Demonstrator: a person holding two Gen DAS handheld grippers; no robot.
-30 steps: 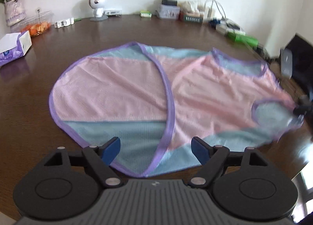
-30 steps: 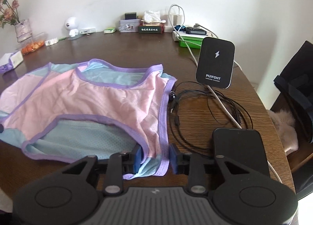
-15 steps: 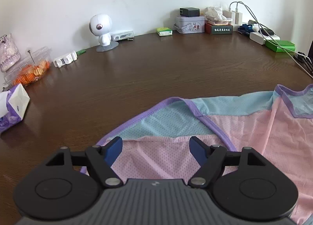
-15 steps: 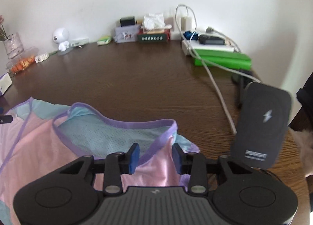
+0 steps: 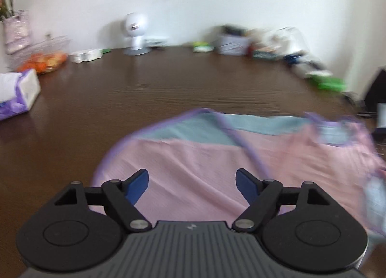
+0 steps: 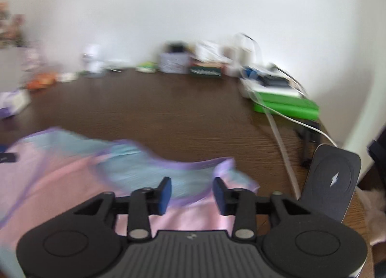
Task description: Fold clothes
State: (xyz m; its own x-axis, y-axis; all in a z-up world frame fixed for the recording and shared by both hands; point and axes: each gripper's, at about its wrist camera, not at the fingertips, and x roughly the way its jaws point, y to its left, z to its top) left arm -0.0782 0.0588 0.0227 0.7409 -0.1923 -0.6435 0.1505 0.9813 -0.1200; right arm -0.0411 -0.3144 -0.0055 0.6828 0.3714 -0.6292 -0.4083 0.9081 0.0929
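Left gripper [image 5: 192, 182]: jaws spread wide, nothing between them. Pink garment [image 5: 217, 169] with blue band and purple trim lies on bench [image 5: 168, 89] directly beneath and ahead of gripper. Tissue box [image 5: 18, 93] far left. Right side motion-blurred.

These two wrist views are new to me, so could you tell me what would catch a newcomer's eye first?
The pink and pale blue garment with purple trim dominates, spread on the dark wooden table just ahead of both grippers. The left gripper and right gripper both stand open above it, gripping nothing. In the right wrist view, a black charging pad with a lightning mark leans at the table's right edge, with a green box behind it.
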